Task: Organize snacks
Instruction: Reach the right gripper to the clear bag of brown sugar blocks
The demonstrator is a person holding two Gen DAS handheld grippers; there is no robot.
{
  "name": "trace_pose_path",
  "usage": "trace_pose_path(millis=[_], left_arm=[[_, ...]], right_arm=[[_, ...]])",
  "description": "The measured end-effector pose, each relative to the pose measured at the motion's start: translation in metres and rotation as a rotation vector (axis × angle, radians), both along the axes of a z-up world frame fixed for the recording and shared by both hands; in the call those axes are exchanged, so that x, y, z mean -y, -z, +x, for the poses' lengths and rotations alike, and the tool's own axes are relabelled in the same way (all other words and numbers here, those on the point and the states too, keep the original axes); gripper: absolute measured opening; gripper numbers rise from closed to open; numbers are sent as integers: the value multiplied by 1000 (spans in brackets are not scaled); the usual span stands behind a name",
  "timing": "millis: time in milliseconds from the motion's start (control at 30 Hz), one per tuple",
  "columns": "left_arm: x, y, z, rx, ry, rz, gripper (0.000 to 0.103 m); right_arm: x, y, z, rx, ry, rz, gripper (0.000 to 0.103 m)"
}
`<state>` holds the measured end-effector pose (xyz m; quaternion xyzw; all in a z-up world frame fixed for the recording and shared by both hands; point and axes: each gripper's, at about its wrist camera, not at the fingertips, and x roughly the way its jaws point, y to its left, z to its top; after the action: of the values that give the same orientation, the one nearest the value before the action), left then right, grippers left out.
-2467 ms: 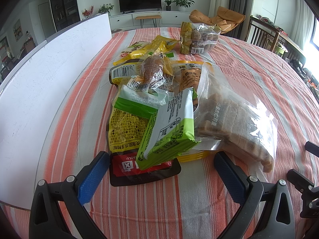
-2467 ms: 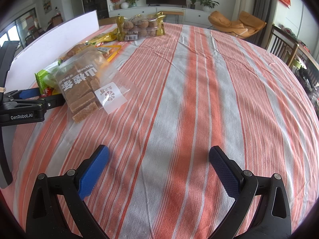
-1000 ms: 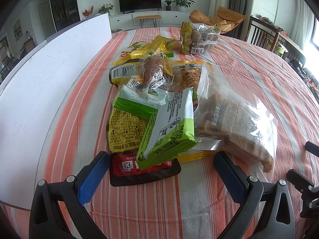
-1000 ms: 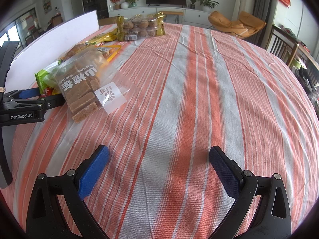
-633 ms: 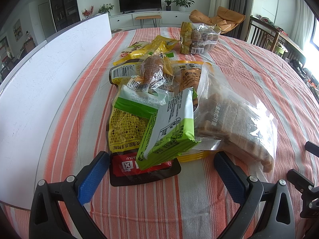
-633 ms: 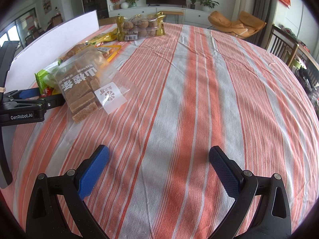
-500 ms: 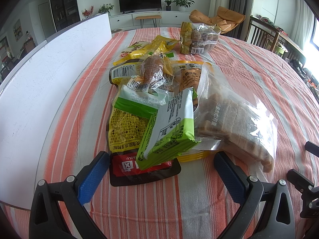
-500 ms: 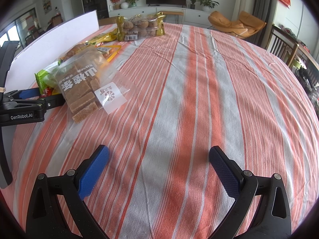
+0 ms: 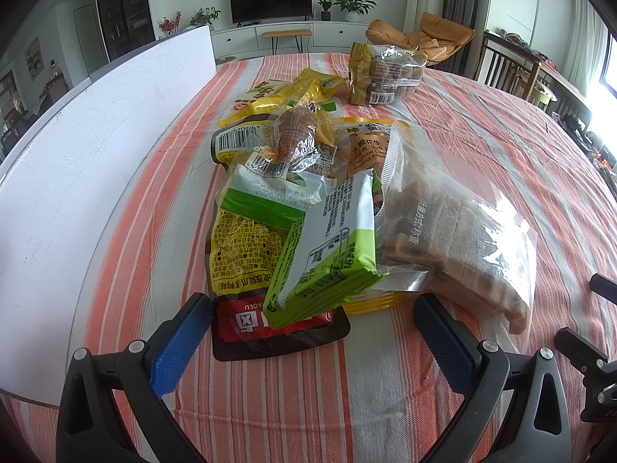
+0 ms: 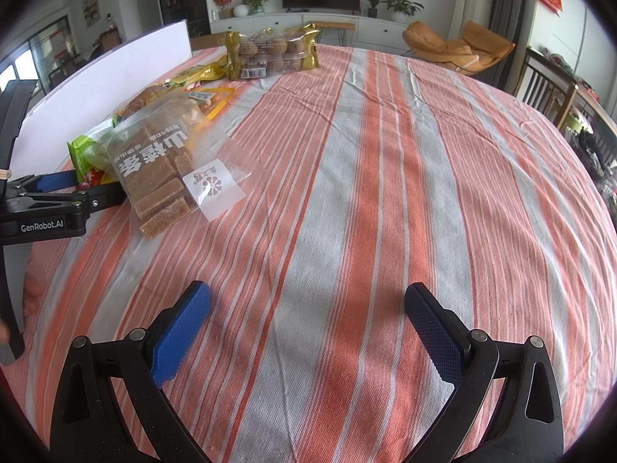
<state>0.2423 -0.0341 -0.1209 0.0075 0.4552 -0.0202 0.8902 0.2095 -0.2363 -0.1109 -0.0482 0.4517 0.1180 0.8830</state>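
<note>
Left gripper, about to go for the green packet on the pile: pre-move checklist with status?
1. Left gripper open: ok.
2. Green packet on top, unobstructed: ok.
3. Packet between the fingers: not ok, it lies ahead.
4. Red packet underneath might drag along: cannot tell.
5. Right gripper open, apart from the pile: ok.
6. Clear bag of brown bars overlapped by the packet's edge: cannot tell.
</note>
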Motion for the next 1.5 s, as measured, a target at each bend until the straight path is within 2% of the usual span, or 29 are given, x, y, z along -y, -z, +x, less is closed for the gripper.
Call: trace_pose_path(millis=[133, 233, 333, 433, 500, 567, 667, 733, 867, 967, 1067, 1200, 1500], left_arm=[[-6, -4, -3, -78, 30, -16, 103], [-24, -22, -40, -26, 54, -24, 103], [-46, -31, -74, -50, 95, -24, 103], [-62, -27, -96, -37, 122, -95, 103], [-72, -21, -110, 0, 138, -183, 103], [-79, -13, -114, -7, 148, -251, 103], [-78, -11, -107, -15, 163, -269, 103], [-77, -17, -107, 22, 174, -258, 103], [-78, -24, -111, 70, 195, -264, 103], [-77, -25, -111, 80, 201, -251, 103], [-78, -26, -111, 85, 207, -246, 103], [-78, -28, -114, 98, 215, -242, 103], [-78, -28, -115, 101, 218, -254, 103]], right_arm=[[0, 0, 0, 0, 0, 0, 102], [0, 0, 0, 0, 0, 1, 102], [0, 0, 0, 0, 0, 0, 102], [1, -2, -2, 5, 0, 9, 101], [9, -10, -11, 24, -34, 101, 101], [4, -32, -12, 68, -122, 150, 101], [-26, -63, 4, 99, -295, 89, 101], [-45, -68, 21, 60, -374, 43, 101], [-80, -55, 59, -88, -511, 13, 101], [-98, -40, 73, -158, -570, -26, 101], [-116, -29, 81, -189, -627, -61, 101], [-134, -19, 79, -207, -678, -140, 101], [-145, -10, 76, -225, -657, -199, 101]])
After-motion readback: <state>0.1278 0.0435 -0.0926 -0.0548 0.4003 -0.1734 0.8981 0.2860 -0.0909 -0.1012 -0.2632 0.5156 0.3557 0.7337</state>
